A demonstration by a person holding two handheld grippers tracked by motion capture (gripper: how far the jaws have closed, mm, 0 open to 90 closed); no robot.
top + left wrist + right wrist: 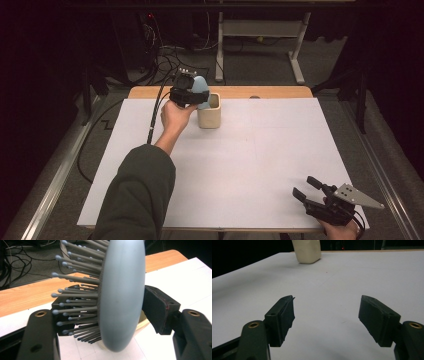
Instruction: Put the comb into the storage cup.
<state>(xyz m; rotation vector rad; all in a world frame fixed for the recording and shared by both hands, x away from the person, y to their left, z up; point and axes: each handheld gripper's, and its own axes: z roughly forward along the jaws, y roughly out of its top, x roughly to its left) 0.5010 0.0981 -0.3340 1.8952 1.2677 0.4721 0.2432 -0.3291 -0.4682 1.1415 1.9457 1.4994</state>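
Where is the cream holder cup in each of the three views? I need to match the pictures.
High view: cream cup at the table's far left, beside the left hand-held gripper.
Left gripper view: a sliver of its rim, behind the blue-grey hairbrush.
Right gripper view: top centre.
Shared landmark: the white table sheet.

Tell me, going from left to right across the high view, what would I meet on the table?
Dark green sleeve → left gripper around a pale blue hairbrush → cream square-sided cup → right gripper, fingers apart, with its grey three-cornered plate.
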